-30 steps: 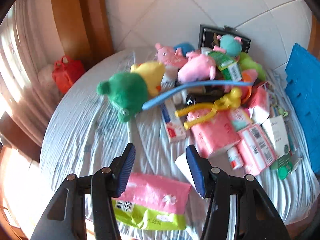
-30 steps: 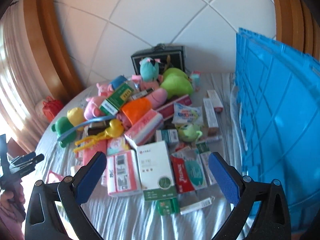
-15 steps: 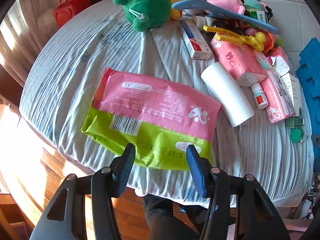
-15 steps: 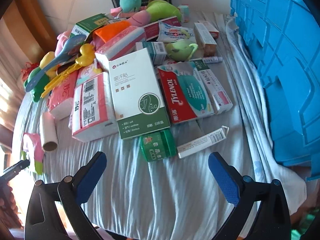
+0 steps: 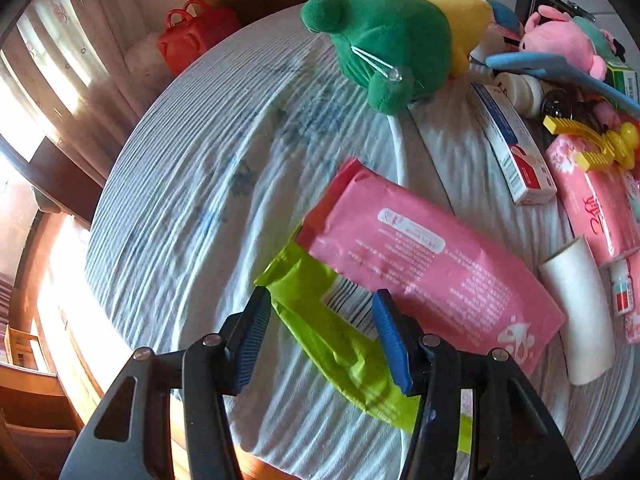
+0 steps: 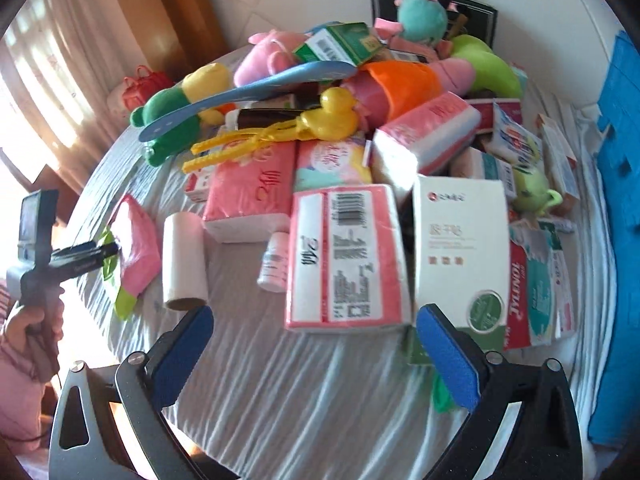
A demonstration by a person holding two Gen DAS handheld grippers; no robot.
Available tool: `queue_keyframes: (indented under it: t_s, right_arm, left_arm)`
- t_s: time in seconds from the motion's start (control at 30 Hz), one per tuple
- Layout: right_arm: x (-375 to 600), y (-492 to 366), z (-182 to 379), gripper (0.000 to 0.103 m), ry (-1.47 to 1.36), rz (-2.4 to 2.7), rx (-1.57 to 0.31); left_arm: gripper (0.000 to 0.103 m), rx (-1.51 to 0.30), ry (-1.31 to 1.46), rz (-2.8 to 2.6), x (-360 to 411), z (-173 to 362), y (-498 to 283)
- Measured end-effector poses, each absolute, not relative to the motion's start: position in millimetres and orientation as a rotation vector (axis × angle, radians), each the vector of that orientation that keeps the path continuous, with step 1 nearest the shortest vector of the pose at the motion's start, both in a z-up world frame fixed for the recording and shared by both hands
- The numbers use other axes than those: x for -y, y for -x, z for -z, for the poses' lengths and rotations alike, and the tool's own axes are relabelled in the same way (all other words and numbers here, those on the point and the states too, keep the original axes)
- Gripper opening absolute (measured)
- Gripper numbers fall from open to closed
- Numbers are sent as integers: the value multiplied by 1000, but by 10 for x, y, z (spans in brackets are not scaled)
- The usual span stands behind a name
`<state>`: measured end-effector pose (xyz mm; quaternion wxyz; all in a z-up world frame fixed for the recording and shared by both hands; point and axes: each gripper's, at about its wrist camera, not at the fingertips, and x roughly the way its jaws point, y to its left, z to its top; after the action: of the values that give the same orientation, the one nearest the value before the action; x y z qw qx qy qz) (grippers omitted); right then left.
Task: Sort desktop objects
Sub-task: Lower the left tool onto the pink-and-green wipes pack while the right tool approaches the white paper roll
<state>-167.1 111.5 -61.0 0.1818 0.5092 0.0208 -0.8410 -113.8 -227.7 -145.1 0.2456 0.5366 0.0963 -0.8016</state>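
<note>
A pink and green wipes pack (image 5: 408,268) lies flat near the table's left front edge; it also shows in the right wrist view (image 6: 134,248). My left gripper (image 5: 320,332) is open, its fingers straddling the pack's green end. My right gripper (image 6: 316,356) is wide open and empty, just in front of a pink tissue pack (image 6: 346,256) and a white box (image 6: 460,252). A white roll (image 6: 184,256) lies between the wipes pack and the tissue pack.
A heap of plush toys, tissue packs, medicine boxes, a blue shoehorn (image 6: 248,92) and a yellow duck clamp (image 6: 280,132) covers the round cloth-covered table (image 5: 192,200). A blue crate (image 6: 616,200) stands at the right. A red bag (image 5: 196,32) sits beyond the table's left side.
My left gripper moved in over the wipes pack's green end. My right gripper swung left and lower, now facing the tissue pack and white box.
</note>
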Motion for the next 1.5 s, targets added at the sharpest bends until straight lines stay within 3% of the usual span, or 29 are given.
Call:
queue_keyframes:
  t_s: [0.17, 0.37, 0.47, 0.53, 0.63, 0.77, 1.0, 1.07, 1.13, 1.17, 1.3, 1.4, 1.5]
  right_arm:
    - [-763, 1752, 598, 103, -1394, 2327, -130]
    - [-590, 1850, 723, 103, -1436, 2265, -134]
    - [-542, 1893, 784, 103, -1463, 2252, -140]
    - [-507, 1893, 806, 103, -1467, 2241, -152]
    - [-420, 1868, 846, 103, -1471, 2206, -174]
    - [-219, 1862, 941, 103, -1494, 2148, -190]
    - [212, 1954, 1066, 102, -1554, 2053, -210]
    - [321, 2002, 1094, 91, -1569, 2049, -243]
    - [418, 2039, 1142, 60, -1592, 2040, -268]
    - [470, 2057, 1182, 56, -1611, 2033, -286]
    - [592, 2072, 1345, 55, -1661, 2001, -306]
    - [657, 2079, 1453, 55, -1688, 1990, -324]
    - [706, 2079, 1463, 46, -1671, 2015, -362]
  left_arm:
    - [52, -532, -1381, 2227, 2191, 1078, 1090]
    - [52, -824, -1424, 2050, 1986, 1281, 1357]
    - [53, -738, -1510, 1981, 1844, 1510, 1461]
    - [70, -617, -1508, 2005, 1739, 1542, 1385]
    - [73, -620, -1512, 2029, 1768, 1574, 1107]
    - [74, -462, -1549, 2080, 1796, 1568, 876]
    - [85, -575, -1542, 2053, 2051, 1634, 842]
    - [87, -522, -1549, 2061, 2023, 1663, 919]
    - [85, -492, -1552, 2092, 2003, 1658, 962]
    - [83, -490, -1551, 2110, 1999, 1650, 967]
    - [70, -430, -1548, 2183, 1925, 1598, 950]
    - [73, -391, -1541, 2209, 1950, 1609, 995]
    - [76, -354, -1526, 2216, 1975, 1634, 1023]
